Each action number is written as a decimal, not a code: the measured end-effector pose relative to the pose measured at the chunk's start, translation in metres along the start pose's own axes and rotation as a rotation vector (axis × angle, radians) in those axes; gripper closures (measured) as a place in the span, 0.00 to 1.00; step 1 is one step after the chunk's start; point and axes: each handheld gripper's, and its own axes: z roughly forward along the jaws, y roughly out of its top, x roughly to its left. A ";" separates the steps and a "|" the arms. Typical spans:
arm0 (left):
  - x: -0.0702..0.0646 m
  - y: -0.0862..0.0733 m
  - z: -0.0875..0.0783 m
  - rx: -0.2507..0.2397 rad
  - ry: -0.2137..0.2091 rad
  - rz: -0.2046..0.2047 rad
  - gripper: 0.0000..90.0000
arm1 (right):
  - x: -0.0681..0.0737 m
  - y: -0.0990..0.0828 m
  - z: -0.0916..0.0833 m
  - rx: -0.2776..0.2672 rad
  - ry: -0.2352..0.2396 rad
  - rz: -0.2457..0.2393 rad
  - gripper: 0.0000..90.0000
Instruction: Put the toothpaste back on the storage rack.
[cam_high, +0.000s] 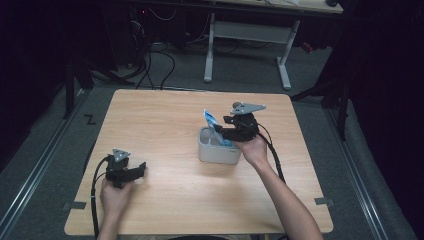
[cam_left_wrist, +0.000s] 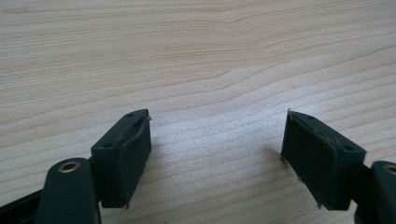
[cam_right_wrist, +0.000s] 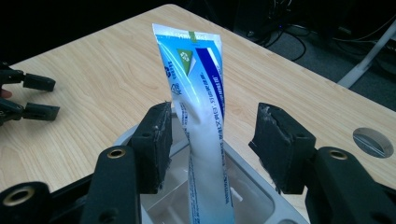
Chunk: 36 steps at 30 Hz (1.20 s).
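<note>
A blue-and-white tube (cam_high: 210, 121) stands upright in a grey-white rectangular container (cam_high: 218, 152) right of the table's middle. My right gripper (cam_high: 220, 132) hangs just over the container. In the right gripper view the tube (cam_right_wrist: 201, 93) rises between the two pads (cam_right_wrist: 156, 140), which stand apart from it on both sides, so the right gripper (cam_right_wrist: 212, 140) is open. The container's rim (cam_right_wrist: 261, 186) lies below the jaws. My left gripper (cam_high: 141, 170) rests near the front left of the table. Its jaws are wide open over bare wood in the left gripper view (cam_left_wrist: 217, 149), holding nothing.
The wooden table (cam_high: 165, 120) has free surface left of and in front of the container. A round cap (cam_right_wrist: 372, 141) is set into the tabletop. Behind the table stands a desk with white legs (cam_high: 285, 70), and cables (cam_high: 150, 70) lie on the floor.
</note>
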 end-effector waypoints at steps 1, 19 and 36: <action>0.000 0.000 0.000 0.000 -0.001 -0.001 0.27 | -0.001 0.000 -0.001 -0.003 0.000 0.002 0.52; 0.000 0.000 0.000 -0.002 -0.002 -0.003 0.27 | -0.009 -0.007 -0.020 -0.023 -0.014 0.024 0.52; 0.000 0.000 0.000 -0.002 -0.005 -0.006 0.27 | -0.014 -0.008 -0.039 -0.052 -0.021 0.042 0.52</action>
